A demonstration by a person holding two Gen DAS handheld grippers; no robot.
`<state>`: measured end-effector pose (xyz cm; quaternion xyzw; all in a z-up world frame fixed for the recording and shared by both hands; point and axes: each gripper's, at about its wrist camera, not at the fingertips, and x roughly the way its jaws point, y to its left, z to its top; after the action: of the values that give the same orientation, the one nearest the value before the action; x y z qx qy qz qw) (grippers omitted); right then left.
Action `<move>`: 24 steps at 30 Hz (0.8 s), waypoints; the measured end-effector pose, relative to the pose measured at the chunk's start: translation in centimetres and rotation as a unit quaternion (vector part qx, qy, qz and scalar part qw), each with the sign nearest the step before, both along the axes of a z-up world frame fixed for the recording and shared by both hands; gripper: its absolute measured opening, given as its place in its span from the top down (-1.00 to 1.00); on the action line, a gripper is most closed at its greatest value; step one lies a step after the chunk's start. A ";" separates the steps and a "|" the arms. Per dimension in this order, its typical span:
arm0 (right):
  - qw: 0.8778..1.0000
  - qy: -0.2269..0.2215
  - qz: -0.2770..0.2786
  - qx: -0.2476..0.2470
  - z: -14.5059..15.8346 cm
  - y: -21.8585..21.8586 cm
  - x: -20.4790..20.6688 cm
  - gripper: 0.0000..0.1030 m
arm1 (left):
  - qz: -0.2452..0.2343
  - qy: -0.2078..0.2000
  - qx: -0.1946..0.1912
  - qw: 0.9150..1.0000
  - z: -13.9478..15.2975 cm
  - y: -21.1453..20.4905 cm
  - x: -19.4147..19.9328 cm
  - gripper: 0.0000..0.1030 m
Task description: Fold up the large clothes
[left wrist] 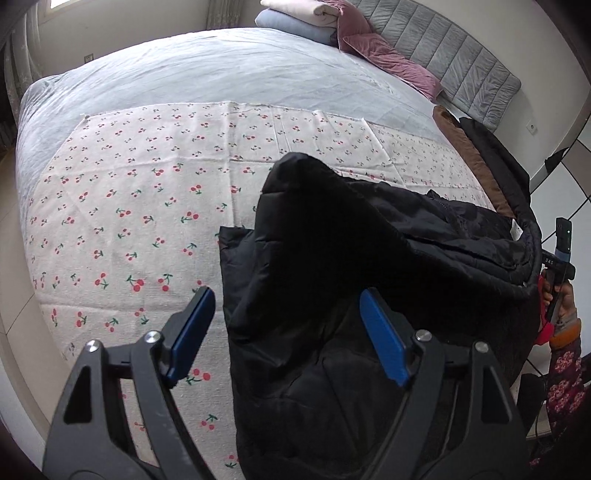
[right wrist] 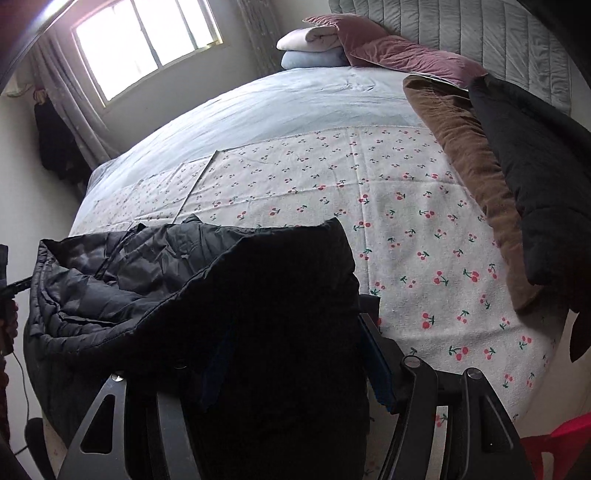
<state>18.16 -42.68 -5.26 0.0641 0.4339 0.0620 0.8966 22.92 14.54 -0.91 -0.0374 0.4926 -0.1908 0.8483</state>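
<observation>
A black quilted jacket (left wrist: 369, 266) lies bunched on the near edge of a bed (left wrist: 147, 81), on top of a white cherry-print cloth (left wrist: 129, 206) that covers the near half of the pale blue bedding. In the left wrist view the left gripper (left wrist: 288, 332) hangs over the jacket's left border with its blue-padded fingers (left wrist: 384, 336) spread apart; one finger sits over the cherry cloth, the other over the black fabric, and neither pad presses on the jacket. In the right wrist view the right gripper (right wrist: 295, 354) is also spread, with a fold of the jacket (right wrist: 258, 295) draped between and over its fingers (right wrist: 376, 365); the left finger is mostly hidden under the cloth, and the pads do not look clamped on it. The jacket's lining and zipper side shows open toward the left in that view. Along the far right of the bed lie a brown garment (right wrist: 461, 155) and, just beside it, another black padded garment (right wrist: 535, 184). At the head of the bed sit folded pale bedding (right wrist: 314, 40) and a mauve velvet cover (right wrist: 406, 55) against a grey padded headboard (right wrist: 480, 33). A bright window (right wrist: 147, 37) stands on the far wall. A floral sleeve (left wrist: 565, 380) shows at the right edge of the left wrist view.
</observation>
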 end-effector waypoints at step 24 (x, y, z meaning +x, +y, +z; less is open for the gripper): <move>0.990 -0.020 -0.138 0.035 -0.3 -3.2 6.4 0.86 | 0.127 -0.048 -0.108 0.985 0.7 -2.6 8.2 0.80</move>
<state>24.53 -45.87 -5.59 0.1532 0.4000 -0.0454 0.9025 31.16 11.98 -0.22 -0.1819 0.4189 -0.1356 0.8792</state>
